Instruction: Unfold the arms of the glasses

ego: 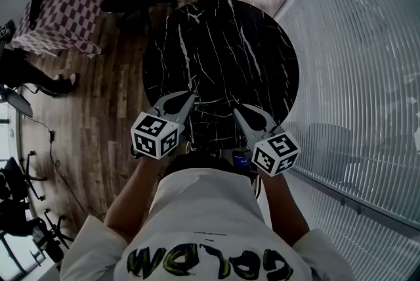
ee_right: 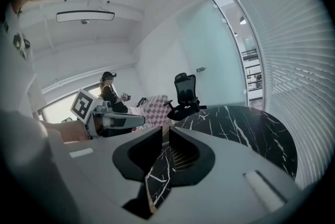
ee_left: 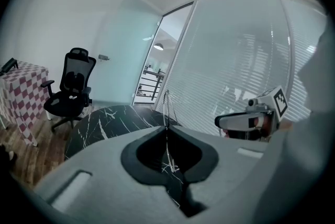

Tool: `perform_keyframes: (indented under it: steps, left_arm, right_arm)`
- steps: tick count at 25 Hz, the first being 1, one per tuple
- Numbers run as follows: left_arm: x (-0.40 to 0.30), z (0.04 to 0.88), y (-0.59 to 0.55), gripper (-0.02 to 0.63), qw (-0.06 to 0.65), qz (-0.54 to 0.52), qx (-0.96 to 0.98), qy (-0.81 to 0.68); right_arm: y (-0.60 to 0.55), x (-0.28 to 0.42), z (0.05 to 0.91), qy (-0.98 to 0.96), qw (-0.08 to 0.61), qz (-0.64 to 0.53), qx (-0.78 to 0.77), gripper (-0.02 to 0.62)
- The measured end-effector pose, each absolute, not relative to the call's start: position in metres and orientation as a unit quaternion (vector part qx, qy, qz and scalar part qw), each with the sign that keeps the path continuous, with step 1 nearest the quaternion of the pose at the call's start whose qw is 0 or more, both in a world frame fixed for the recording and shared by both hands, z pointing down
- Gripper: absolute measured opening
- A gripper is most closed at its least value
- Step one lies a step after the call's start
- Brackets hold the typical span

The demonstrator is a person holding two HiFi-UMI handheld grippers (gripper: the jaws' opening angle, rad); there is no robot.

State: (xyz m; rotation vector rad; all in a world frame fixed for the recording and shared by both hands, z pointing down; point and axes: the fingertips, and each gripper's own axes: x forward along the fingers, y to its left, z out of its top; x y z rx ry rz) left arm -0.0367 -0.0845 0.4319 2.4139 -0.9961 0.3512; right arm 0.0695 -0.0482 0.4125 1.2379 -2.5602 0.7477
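Black marble table lay below both grippers, with an office chair beyond it. Your left gripper had its jaws pressed together on the thin wire glasses, which rose upright above the tips. Your right gripper held its jaws slightly apart, with nothing visibly between them.

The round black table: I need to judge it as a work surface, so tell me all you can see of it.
The table has a round top, black with thin white veins like polished marble, standing on a wood-plank floor beside a slatted glass wall. The left gripper and right gripper show over its near edge; contact cannot be told.
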Motion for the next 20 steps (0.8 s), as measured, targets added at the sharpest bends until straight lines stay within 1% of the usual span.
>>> perform_keyframes:
  steps: [2, 9, 16, 20]
  left_arm:
    - [-0.035, 0.433, -0.084, 0.006, 0.247, 0.133, 0.889, -0.363]
    - [-0.031, 0.438, -0.080, 0.006, 0.237, 0.142, 0.892, -0.358]
    - [-0.030, 0.436, -0.076, 0.006, 0.233, 0.151, 0.894, -0.351]
    - [-0.022, 0.438, -0.070, 0.006, 0.230, 0.156, 0.898, -0.342]
  right_arm:
    - [-0.049, 0.069, 0.412, -0.868, 0.098, 0.253, 0.417, 0.058]
    - [-0.051, 0.068, 0.408, -0.872, 0.091, 0.244, 0.415, 0.083]
    - [-0.060, 0.065, 0.388, -0.875, 0.089, 0.227, 0.418, 0.086]
    - [-0.065, 0.061, 0.386, -0.882, 0.100, 0.204, 0.413, 0.084]
